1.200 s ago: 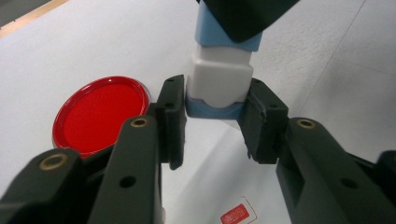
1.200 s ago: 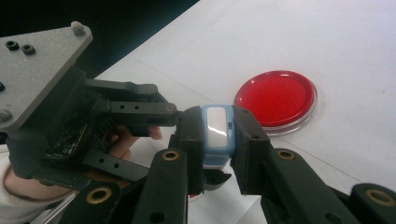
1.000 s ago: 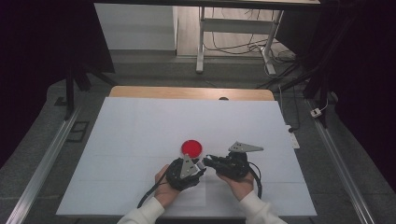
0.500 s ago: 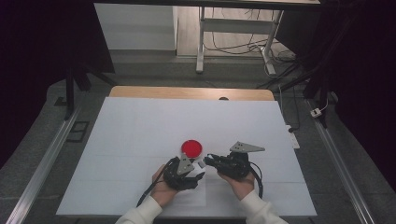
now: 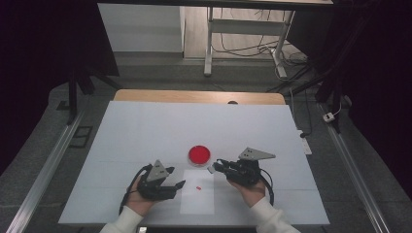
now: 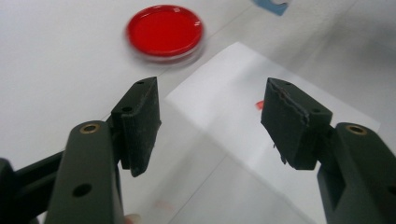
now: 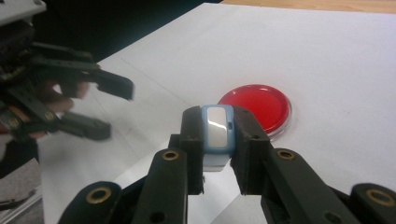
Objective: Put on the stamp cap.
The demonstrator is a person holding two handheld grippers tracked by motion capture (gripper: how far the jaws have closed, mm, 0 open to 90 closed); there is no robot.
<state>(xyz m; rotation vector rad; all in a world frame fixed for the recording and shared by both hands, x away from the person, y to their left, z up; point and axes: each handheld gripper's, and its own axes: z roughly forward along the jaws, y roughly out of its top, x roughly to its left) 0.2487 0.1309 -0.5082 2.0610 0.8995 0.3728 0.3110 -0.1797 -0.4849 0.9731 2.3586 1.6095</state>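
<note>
A round red dish sits on the white table, just beyond a white paper sheet. A tiny red piece lies on that sheet. My left gripper is at the sheet's left edge, pointing right. Its jaws have just been opening and stand open with nothing between them. The dish and the red piece lie ahead of them. My right gripper hovers right of the dish, shut on a small light-blue and white object. The dish shows behind it.
The white table cover stretches wide to the left and far side, with a wooden edge at the back. Metal rails run along both sides on the floor. A table frame and cables stand beyond.
My left gripper has pulled away to the left from beside the right gripper, and its jaws have spread. The paper sheet and the small red piece on it are now uncovered. The right hand stayed put.
</note>
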